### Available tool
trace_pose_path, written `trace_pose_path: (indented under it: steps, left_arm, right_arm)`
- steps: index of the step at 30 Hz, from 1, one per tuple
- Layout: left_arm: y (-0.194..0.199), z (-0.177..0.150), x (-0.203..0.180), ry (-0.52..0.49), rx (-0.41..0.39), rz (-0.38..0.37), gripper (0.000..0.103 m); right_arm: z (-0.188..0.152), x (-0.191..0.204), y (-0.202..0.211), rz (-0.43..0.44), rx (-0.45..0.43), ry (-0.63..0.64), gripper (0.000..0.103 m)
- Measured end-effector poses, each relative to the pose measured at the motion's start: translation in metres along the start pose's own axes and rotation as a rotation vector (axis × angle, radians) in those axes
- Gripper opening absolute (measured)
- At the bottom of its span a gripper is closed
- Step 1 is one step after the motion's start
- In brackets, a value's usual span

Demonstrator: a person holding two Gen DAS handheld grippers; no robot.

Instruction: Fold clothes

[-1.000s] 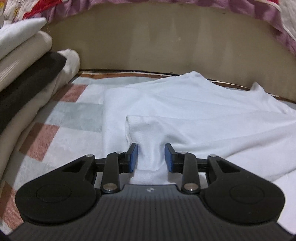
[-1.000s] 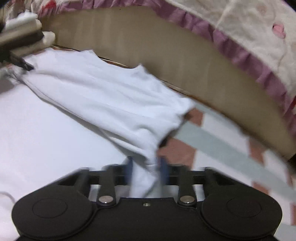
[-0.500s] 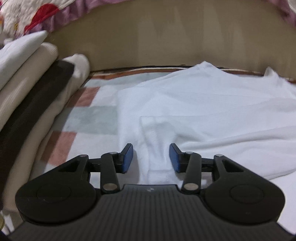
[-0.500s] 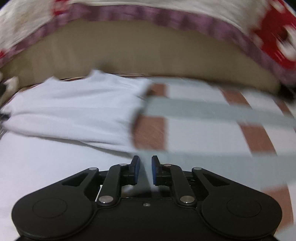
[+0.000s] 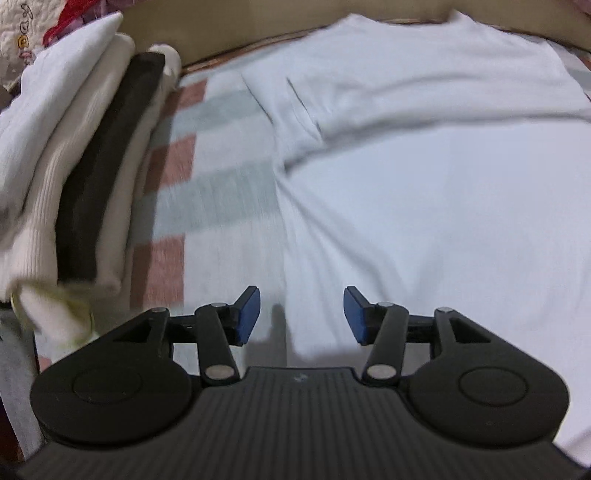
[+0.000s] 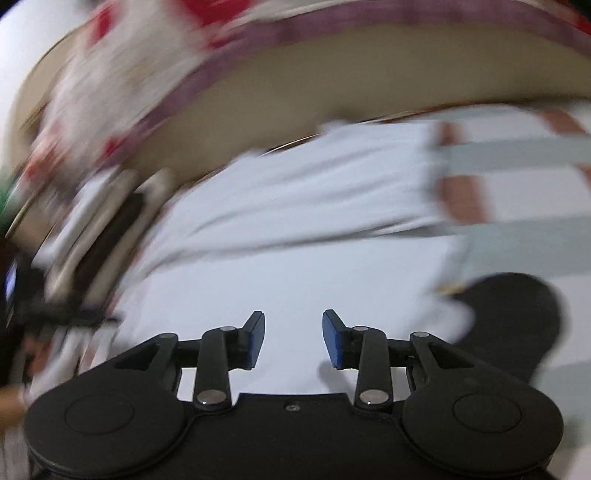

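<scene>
The left gripper (image 5: 301, 314) hangs above the white T-shirt (image 5: 424, 192) with its blue pads (image 5: 248, 314) well apart; its jaws have just been opening, and nothing is gripped between them, only the shirt's left edge lying flat on the bed below the gap. The shirt spreads from 6 o'clock up to 1 o'clock in the left wrist view, with its upper part folded down across the body in a band from 11 to 3 o'clock. It lies on a checked blanket (image 5: 218, 206) of pale green, pink and white squares, which shows at 9 to 11 o'clock of the shirt. At 9 o'clock stands a stack of folded clothes (image 5: 74, 173), white and cream layers with one black layer among them. A tan headboard (image 5: 229, 33) runs along 12 o'clock. The right gripper (image 6: 293, 339) also stands partly open and holds nothing; its jaws have just been opening too, and the shirt lies beneath them. The right wrist view is strongly blurred: the shirt fills the centre, the blanket shows at 2 to 3 o'clock, a dark rounded shape (image 6: 517, 317) that cannot be identified sits at 4 o'clock, and a red and white quilt with purple trim (image 6: 155, 66) arches at 11 to 12 o'clock.
</scene>
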State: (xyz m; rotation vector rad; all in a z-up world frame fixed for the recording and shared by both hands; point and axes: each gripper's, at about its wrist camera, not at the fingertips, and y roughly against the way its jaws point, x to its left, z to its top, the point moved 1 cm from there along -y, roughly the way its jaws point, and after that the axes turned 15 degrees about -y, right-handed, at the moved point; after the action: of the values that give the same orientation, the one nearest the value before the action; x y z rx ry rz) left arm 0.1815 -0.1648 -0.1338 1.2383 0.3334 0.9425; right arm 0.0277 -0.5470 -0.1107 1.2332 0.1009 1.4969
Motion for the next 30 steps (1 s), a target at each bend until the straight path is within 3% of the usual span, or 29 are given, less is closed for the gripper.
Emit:
trace_pose_path:
  steps: [3,6,8,14,17,19,23,26,28,29,30]
  left_arm:
    - [0.009,-0.030,-0.002,0.090,0.025,-0.084,0.050]
    - [0.019,-0.060,-0.007,0.211,0.055,-0.176,0.050]
    - [0.028,-0.073,-0.022,0.227,0.088,-0.222,0.050]
    - [0.072,-0.078,-0.059,0.152,0.048,-0.258,0.050]
    - [0.095,-0.075,-0.071,0.124,0.013,-0.304,0.050]
    - [0.106,-0.073,-0.078,0.076,0.005,-0.318,0.050]
    - [0.119,-0.073,-0.089,-0.045,-0.033,-0.300,0.050]
    - [0.128,-0.080,-0.099,-0.149,-0.073,-0.324,0.050]
    - [0.133,-0.084,-0.107,-0.232,-0.096,-0.340,0.050]
    - [0.134,-0.084,-0.112,-0.270,-0.090,-0.331,0.050]
    - [0.134,-0.081,-0.117,-0.301,-0.066,-0.316,0.050]
  right_arm:
    - [-0.027,0.046,-0.008,0.067,0.106,0.164,0.044]
    - [-0.053,0.079,-0.012,0.128,0.209,0.244,0.044]
    - [-0.070,0.101,-0.013,0.162,0.273,0.316,0.044]
    - [-0.130,0.162,0.001,0.262,0.371,0.608,0.044]
    - [-0.151,0.174,-0.002,0.250,0.423,0.705,0.045]
    - [-0.160,0.178,-0.009,0.185,0.418,0.769,0.047]
    - [-0.160,0.174,-0.021,0.185,0.472,0.722,0.047]
    - [-0.169,0.173,-0.020,0.171,0.494,0.762,0.047]
    - [-0.174,0.174,-0.021,0.156,0.495,0.785,0.040]
    - [-0.174,0.174,-0.019,0.164,0.493,0.789,0.019]
    - [-0.174,0.175,-0.018,0.172,0.491,0.793,0.016]
